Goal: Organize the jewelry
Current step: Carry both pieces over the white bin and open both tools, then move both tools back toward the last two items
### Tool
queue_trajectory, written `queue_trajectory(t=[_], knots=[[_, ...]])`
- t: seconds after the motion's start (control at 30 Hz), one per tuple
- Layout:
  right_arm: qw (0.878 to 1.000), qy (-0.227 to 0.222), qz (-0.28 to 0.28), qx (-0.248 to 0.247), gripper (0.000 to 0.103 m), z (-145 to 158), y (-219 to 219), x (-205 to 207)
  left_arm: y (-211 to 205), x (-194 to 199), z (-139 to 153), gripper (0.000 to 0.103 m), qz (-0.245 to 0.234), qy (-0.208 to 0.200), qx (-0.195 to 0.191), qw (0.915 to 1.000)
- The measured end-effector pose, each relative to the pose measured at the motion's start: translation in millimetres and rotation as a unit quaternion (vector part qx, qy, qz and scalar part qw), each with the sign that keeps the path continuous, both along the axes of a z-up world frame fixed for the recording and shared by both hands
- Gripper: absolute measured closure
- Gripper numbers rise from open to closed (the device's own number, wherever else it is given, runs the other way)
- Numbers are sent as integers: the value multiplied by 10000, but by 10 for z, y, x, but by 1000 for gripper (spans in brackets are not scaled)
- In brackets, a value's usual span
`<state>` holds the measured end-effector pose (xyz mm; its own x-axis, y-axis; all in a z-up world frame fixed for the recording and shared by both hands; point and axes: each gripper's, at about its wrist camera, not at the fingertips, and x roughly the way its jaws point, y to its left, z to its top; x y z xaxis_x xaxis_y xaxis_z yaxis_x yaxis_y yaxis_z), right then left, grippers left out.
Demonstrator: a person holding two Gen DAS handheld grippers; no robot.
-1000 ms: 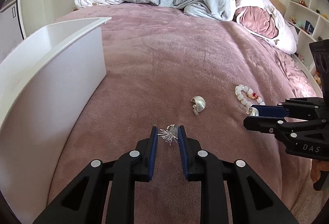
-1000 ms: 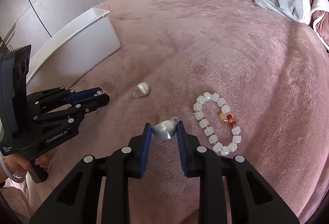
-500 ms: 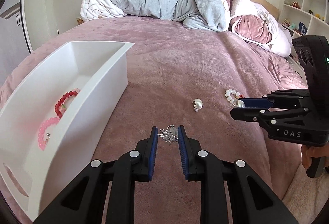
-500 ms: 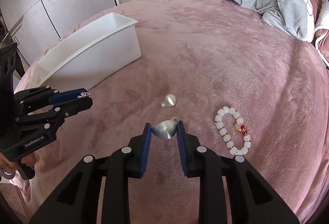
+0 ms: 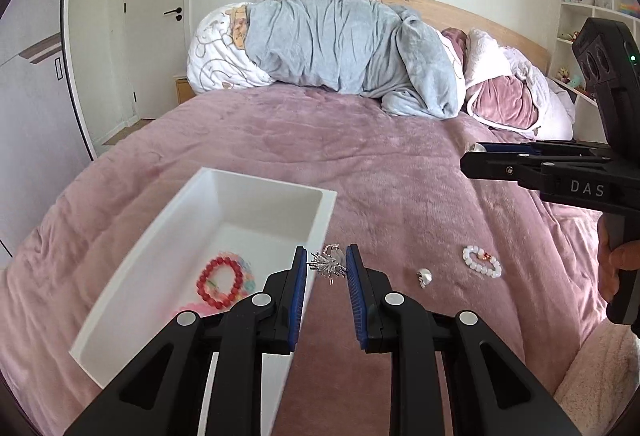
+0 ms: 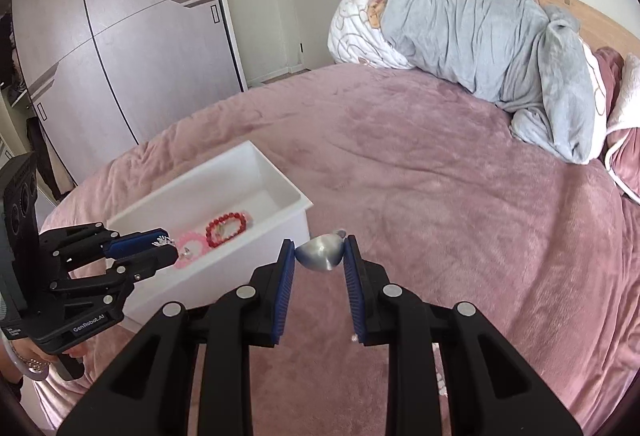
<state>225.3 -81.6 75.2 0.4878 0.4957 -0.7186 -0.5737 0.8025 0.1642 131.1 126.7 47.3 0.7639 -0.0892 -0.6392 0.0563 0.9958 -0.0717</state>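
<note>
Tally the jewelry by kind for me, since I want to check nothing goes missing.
Bead bracelets: 3 (white on the bed, red and pink in the white bin)
Silver shell earrings: 2 (one in the right claw, one on the bed)
Spiky silver brooch: 1, in the left claw
Total: 6

Spiky silver brooch (image 5: 328, 265): pinched in my left fingers — above the box rim.
Silver shell earring (image 6: 320, 255): clamped in my right fingers.
White box (image 5: 280, 188): open, red bracelet (image 5: 219, 281) inside.
</note>
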Motion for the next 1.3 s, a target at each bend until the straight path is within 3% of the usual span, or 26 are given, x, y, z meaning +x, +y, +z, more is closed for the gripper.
queue_trajectory(t=[0.2,0.37,0.5,0.63,0.8,1.0,1.23,1.27,1.3], knots=[[9991,-189,365,-54,78,309,572,144,478,159,185,78,465,129,90,9988],[9981,-13,609,-106,78,253,1072,298,904,256,91,78,768,475,119,9958],[9953,221,830,-448,78,32,1430,418,1203,273,-79,78,875,581,-127,9944],[9905,656,947,-755,78,-309,1749,563,1261,305,-370,78,693,885,-89,9936],[9794,1295,1004,-1177,78,-943,2088,599,1209,349,-683,78,709,1220,289,9896],[9683,1852,888,-1424,78,-1556,2321,593,1038,385,-996,78,431,1594,1052,9806],[9664,1990,783,-1430,76,-1715,2376,626,1090,321,-1100,75,493,1624,954,9809],[9664,2012,763,-1407,76,-1705,2373,637,1106,305,-1089,69,544,1586,965,9811],[9665,2021,751,-1393,68,-1691,2371,648,1127,289,-1071,62,597,1511,951,9821]])
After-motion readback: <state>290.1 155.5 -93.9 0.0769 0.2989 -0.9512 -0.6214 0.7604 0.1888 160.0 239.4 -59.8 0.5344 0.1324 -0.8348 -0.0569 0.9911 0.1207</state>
